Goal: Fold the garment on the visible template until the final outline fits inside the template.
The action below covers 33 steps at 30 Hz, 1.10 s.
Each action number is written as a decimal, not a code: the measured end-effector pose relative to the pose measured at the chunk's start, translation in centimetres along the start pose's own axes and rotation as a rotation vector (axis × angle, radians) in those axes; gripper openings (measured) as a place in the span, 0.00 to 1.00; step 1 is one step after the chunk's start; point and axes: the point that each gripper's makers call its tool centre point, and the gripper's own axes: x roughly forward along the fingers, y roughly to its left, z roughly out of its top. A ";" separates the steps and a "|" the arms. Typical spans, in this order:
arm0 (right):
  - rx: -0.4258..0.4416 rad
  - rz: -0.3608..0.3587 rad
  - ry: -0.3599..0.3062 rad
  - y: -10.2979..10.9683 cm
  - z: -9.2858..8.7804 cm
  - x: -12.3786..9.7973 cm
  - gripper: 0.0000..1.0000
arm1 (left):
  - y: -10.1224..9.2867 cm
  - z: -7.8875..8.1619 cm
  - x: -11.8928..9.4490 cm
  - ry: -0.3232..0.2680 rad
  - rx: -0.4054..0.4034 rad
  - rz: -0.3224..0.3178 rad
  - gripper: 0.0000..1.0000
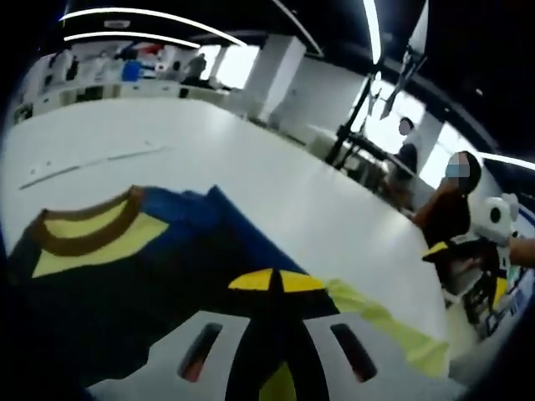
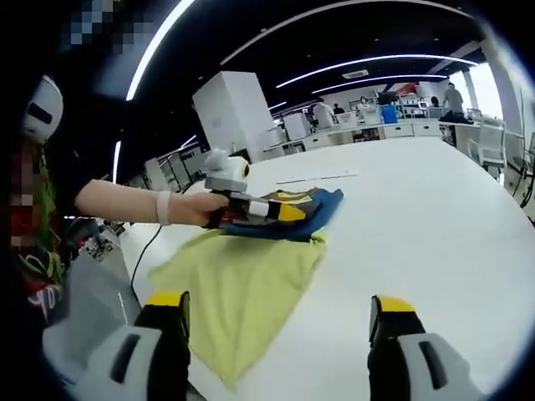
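A big white bench (image 2: 435, 225) sits in a wide room with long light strips (image 2: 368, 60) on a dark ceiling, white pillars (image 2: 227, 109) and desks far at the back, where people (image 1: 451, 196) sit. The garment (image 2: 251, 284) lies near the bench edge — a yellow-green part spread flat, with a dark blue and yellow part folded at its far end. The left claw (image 2: 288, 212) is pressed shut on the blue folded part, held by a person's hand (image 2: 196, 207), while the right claw (image 2: 280, 322) is wide open and holds nothing — it hangs just above the yellow-green part.
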 end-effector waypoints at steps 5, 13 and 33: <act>0.002 -0.002 -0.002 0.2 0.0 -0.1 0.89 | -0.7 0.8 -0.9 -0.029 0.028 -0.023 0.11; -0.014 0.009 -0.013 0.8 0.8 0.5 0.89 | -1.4 1.8 -3.3 -0.058 0.125 -0.050 0.33; -0.060 0.025 -0.013 1.9 2.1 0.7 0.89 | -3.7 1.6 -8.6 -0.084 0.191 -0.097 0.69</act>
